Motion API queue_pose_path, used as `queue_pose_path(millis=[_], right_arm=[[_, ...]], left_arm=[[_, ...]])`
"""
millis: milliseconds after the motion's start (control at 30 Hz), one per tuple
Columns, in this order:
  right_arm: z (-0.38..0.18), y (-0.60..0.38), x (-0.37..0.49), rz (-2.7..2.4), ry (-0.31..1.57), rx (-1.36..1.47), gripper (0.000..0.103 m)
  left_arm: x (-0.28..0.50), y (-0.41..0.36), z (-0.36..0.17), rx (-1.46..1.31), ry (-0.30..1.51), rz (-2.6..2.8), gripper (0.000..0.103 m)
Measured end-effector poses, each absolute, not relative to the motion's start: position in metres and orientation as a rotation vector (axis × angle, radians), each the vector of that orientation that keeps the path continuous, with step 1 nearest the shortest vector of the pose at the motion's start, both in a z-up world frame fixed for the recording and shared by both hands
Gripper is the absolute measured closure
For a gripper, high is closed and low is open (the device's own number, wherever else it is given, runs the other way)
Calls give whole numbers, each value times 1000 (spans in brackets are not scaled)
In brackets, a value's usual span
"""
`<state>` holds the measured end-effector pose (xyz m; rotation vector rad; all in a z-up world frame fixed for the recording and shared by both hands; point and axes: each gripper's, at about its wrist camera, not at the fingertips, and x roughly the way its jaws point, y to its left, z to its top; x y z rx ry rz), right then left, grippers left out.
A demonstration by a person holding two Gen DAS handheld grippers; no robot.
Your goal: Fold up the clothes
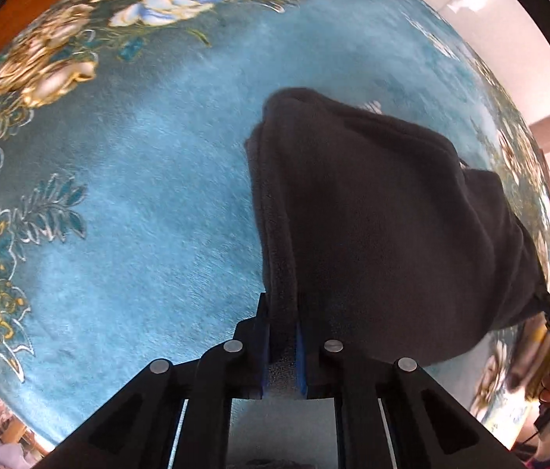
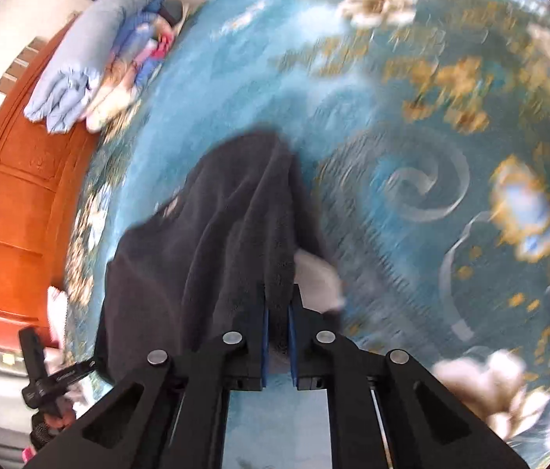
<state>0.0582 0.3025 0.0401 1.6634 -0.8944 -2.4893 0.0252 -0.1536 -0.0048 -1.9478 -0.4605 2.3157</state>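
While clamped on dark fleece, left claw (image 1: pixel 283 336) and right claw (image 2: pixel 277 324) each pinched narrow on an edge of the garment (image 1: pixel 384 215), lifted over the blue floral carpet (image 1: pixel 150 195). Could slip from thin bites if pulled apart. Charcoal, thick, fuzzy, sagging between both claws.

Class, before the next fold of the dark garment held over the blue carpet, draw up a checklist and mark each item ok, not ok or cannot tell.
1. Left tongs shut on the dark garment: ok.
2. Right tongs shut on the same garment: ok.
3. Garment hangs between both grips without twisting: cannot tell, views blurred.
4. Blue floral carpet beside the garment free for laying down: ok.
5. Folded laundry pile apart from the garment: ok.
6. Edges aligned for folding: cannot tell.
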Motion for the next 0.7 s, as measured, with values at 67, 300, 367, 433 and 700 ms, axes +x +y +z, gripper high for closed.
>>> queue_pose_path(millis=[67,300,367,433,700], right_arm=[[30,323,57,-2482,-994,1703,96],[-18,322,60,-2390,-1077,1842,95],[-18,324,61,-2382,-1088,1829,95],[-14,325,61,-2370,-1070,1819,94],[-7,332,84,-2353,-1201,1690,60]], left_arm=[[26,-159,-9,-1967,-518,2315,92],[29,-156,-17,-2013,-552,2282,92],[31,-155,-18,-2008,-576,2267,89],[33,-156,-18,-1993,-620,2257,89],[51,-179,-26,-1933,-964,2214,73]])
